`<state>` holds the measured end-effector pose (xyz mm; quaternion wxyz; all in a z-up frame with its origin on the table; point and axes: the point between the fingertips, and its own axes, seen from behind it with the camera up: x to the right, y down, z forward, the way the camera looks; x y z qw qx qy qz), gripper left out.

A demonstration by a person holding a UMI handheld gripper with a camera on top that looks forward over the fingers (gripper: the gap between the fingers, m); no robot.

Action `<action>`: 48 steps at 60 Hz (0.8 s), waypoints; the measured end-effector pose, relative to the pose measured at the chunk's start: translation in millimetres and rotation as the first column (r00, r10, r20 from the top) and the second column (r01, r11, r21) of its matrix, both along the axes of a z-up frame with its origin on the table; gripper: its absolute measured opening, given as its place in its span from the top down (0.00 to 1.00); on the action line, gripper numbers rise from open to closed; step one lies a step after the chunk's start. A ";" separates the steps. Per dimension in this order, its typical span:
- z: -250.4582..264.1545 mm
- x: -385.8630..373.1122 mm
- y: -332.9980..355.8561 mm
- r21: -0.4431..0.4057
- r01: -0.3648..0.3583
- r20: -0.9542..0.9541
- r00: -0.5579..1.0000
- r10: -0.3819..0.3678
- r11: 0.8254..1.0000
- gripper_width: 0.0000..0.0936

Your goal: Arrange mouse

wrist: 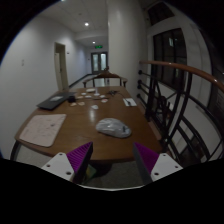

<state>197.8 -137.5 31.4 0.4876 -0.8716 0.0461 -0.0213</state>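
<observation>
Mouse (pixel 113 127) ahead of open tool (pixel 113 157)

The gripper (pixel 112 158) is held level, pointing forward; its two fingers stand wide apart, apparently empty, purple pads (pixel 78 155) facing inward.

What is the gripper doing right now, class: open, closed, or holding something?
Gripper: open, holding nothing; the mouse lies on the table just ahead.

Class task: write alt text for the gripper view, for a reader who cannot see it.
A grey computer mouse lies on a brown wooden table, just beyond the open gripper, whose two purple-padded fingers hold nothing. Papers and a laptop sit farther along the table.
</observation>
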 end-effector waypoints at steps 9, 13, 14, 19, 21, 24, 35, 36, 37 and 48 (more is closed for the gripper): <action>-43.1 47.5 46.5 -0.049 0.010 0.023 1.000 -0.009 0.999 0.13; -42.9 48.7 64.1 -0.025 -0.006 0.015 1.000 0.007 1.000 0.12; -43.4 49.1 67.8 -0.025 -0.011 0.016 1.000 0.012 1.000 0.12; -47.5 49.4 94.2 -0.020 -0.057 0.020 0.998 0.057 0.998 0.13; -48.0 48.8 100.8 -0.026 -0.071 0.022 0.997 0.072 0.997 0.12; -46.7 48.4 110.0 -0.035 -0.088 0.018 0.996 0.088 0.996 0.12; -51.6 61.8 171.4 -0.089 -0.088 0.005 0.996 0.088 0.992 0.16; -50.0 62.6 173.0 -0.089 -0.077 -0.003 0.997 0.077 0.993 0.22; -47.6 63.8 176.3 -0.086 -0.065 -0.009 0.998 0.064 0.994 0.29; -50.3 78.2 181.5 -0.117 0.005 -0.010 1.000 -0.007 0.993 0.60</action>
